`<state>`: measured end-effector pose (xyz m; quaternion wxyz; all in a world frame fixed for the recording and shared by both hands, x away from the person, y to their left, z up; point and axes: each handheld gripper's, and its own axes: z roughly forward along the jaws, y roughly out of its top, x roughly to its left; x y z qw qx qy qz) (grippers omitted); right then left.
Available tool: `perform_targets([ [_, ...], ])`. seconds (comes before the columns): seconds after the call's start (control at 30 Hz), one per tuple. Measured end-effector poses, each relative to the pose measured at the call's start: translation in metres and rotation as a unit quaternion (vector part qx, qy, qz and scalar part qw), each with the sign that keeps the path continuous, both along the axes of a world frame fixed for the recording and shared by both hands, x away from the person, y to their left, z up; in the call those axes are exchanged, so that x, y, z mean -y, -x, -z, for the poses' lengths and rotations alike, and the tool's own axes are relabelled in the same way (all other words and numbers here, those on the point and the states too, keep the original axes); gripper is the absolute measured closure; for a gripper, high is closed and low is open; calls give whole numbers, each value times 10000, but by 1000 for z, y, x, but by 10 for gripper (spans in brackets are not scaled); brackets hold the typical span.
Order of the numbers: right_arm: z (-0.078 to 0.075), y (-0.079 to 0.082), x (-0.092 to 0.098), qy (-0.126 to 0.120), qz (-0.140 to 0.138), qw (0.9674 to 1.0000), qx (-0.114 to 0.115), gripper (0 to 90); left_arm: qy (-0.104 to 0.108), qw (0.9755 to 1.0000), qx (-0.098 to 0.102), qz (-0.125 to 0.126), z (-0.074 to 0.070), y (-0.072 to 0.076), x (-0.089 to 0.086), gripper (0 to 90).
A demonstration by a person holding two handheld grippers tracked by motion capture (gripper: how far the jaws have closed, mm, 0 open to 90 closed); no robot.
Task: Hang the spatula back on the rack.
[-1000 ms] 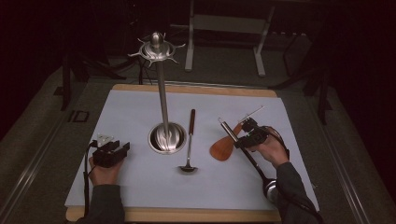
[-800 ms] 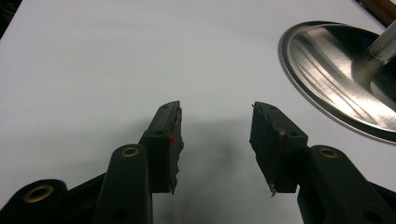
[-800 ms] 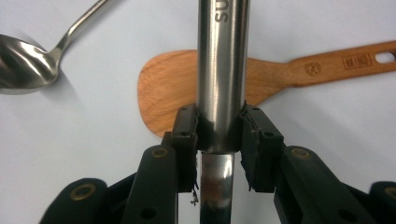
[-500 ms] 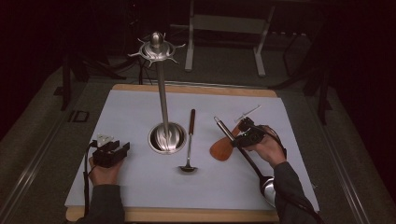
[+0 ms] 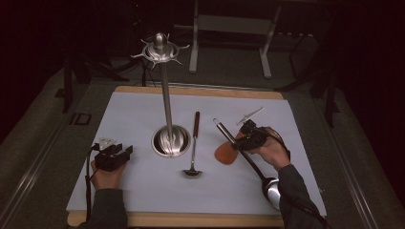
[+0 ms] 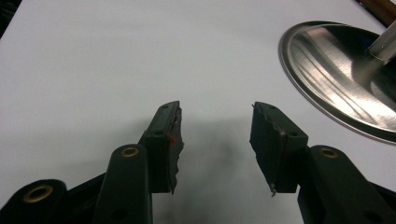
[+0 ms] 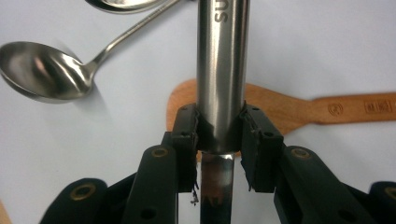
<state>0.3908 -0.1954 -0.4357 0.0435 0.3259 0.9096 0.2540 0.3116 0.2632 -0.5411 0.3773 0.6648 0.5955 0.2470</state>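
High view: I see my right gripper (image 5: 244, 138) at the right of the white tabletop (image 5: 133, 114), clamped on the steel handle of a long utensil (image 5: 241, 152) that runs tilted from upper left to lower right, its rounded metal head (image 5: 272, 190) low beside my right forearm. A wooden spatula (image 5: 225, 153) lies flat on the tabletop just under that handle. A small ladle (image 5: 193, 143) with a dark handle lies between the spatula and the round base of the steel rack stand (image 5: 170, 140), whose post rises to a hooked crown at the top. My left gripper (image 5: 114, 155) sits low at the left, near the stand's base but apart from it. Left gripper view: my left gripper (image 6: 215, 130) has its jaws standing apart with nothing between them, bare white tabletop beyond, and the stand's polished base (image 6: 336, 79) at the upper right, not touched. Right gripper view: my right gripper (image 7: 219, 130) has both pads pressed on the round steel handle (image 7: 222, 70), which rises straight up between the jaws. Behind it the wooden spatula (image 7: 289, 109) lies across the picture, and the ladle's bowl (image 7: 39, 70) rests at the upper left.
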Motion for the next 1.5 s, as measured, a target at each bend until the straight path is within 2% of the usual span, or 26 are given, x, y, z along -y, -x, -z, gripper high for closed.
perform_targets([
  [0.27,-7,1,-6,-189,-152,9997,100,692,12,10000,7,5,0,0,0,533],
  [0.8,-12,4,-22,-389,-506,9976,271,692,19,10000,8,13,0,0,0,533],
  [1.5,-28,5,-34,-646,-723,9939,519,692,47,10000,15,-1,0,0,-1,533],
])
